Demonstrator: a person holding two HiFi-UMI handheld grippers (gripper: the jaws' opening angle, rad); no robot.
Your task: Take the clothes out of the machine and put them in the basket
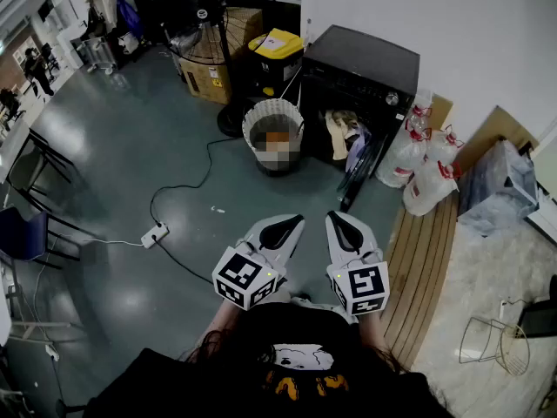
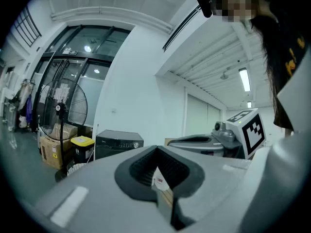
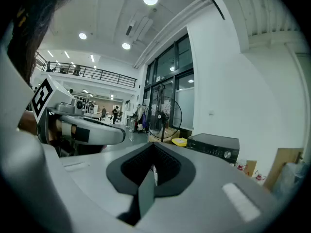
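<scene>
Two grey grippers with marker cubes are held side by side close to the person's chest, low in the head view: the left gripper [image 1: 294,220] and the right gripper [image 1: 334,217]. Both are pointed across the grey-green floor [image 1: 130,146] towards the far wall. In each gripper view the two jaws are seen pressed together along a thin seam, with nothing caught between them, so both grippers are empty. Well apart from them, a black front-loading machine [image 1: 370,64] is set against the white wall, and its dark door [image 1: 359,177] is swung open. A heap of cream and bluish clothes [image 1: 342,131] is seen in the machine's opening, not yet taken out. Just beside the machine, on its left in the head view, a round white woven basket [image 1: 272,108] is stood on the floor; something orange is glimpsed inside it, partly covered by a mosaic patch. Behind the basket, a black bin with a yellow lid [image 1: 278,43], brown cardboard boxes [image 1: 209,75] and a standing fan [image 1: 207,20] are grouped. White plastic bags with red print [image 1: 419,159] are piled on the machine's other side. A white power strip [image 1: 155,234] with a black cable is laid on the floor between the basket and the person.
</scene>
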